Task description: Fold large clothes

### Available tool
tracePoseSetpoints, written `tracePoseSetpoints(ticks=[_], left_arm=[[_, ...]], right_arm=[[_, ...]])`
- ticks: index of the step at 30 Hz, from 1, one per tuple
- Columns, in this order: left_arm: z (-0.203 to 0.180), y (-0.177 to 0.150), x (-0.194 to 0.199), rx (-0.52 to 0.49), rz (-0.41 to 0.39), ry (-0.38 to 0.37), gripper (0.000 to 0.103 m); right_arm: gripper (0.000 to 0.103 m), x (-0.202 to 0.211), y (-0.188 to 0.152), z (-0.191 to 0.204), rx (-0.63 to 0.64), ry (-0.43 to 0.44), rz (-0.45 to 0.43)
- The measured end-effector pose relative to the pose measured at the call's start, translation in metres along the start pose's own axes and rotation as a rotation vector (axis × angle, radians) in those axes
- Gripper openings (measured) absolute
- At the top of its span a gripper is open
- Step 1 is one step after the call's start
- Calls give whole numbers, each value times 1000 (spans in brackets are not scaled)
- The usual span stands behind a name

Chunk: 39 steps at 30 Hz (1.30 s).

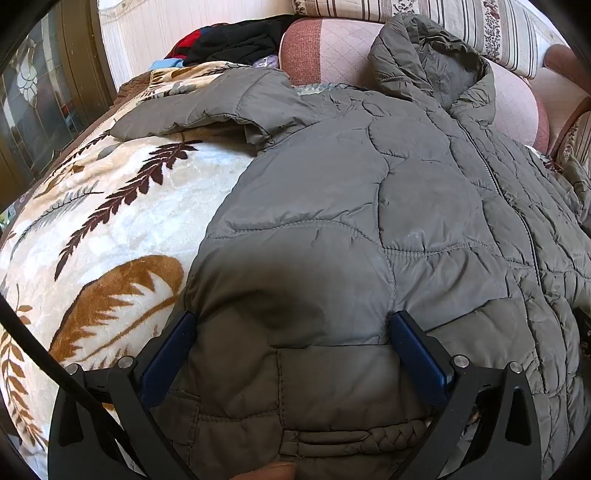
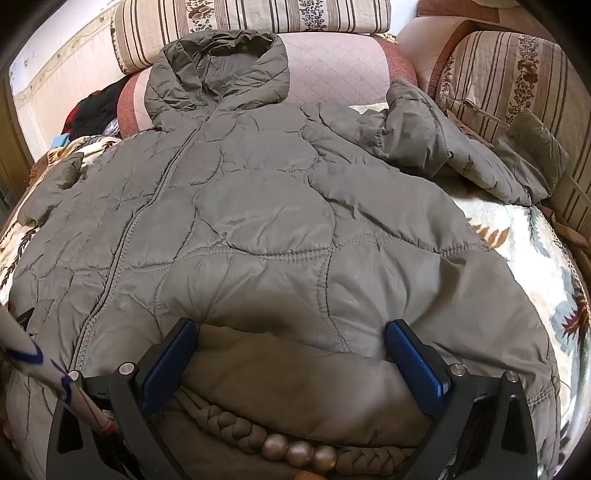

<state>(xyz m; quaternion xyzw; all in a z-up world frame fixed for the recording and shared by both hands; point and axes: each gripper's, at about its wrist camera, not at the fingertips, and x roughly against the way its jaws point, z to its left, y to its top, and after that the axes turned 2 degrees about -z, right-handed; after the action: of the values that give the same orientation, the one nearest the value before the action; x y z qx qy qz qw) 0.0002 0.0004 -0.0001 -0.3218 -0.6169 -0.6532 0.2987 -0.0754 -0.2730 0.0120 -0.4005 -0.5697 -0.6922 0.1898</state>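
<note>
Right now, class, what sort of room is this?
Probably a home living room or bedroom: a jacket on a leaf-print blanket, striped cushions behind, clothes piled nearby.

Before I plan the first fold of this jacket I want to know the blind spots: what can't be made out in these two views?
- Jacket hem: both wrist views, hidden low between the open left gripper and right gripper, cut by the bottom edge.
- Right sleeve cuff: right wrist view, bunched against the striped cushion.
- Left sleeve cuff: left wrist view, folded under.
- Dark clothes pile: left wrist view, too small to sort.
</note>
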Motion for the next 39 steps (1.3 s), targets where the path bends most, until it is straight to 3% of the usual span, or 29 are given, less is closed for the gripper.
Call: tracePoseSetpoints(ticks=[39], left_arm=[[-2,-2,4,-17,-16,31,103]], right_arm=[[103,0,-1,1,5,-5,-6]])
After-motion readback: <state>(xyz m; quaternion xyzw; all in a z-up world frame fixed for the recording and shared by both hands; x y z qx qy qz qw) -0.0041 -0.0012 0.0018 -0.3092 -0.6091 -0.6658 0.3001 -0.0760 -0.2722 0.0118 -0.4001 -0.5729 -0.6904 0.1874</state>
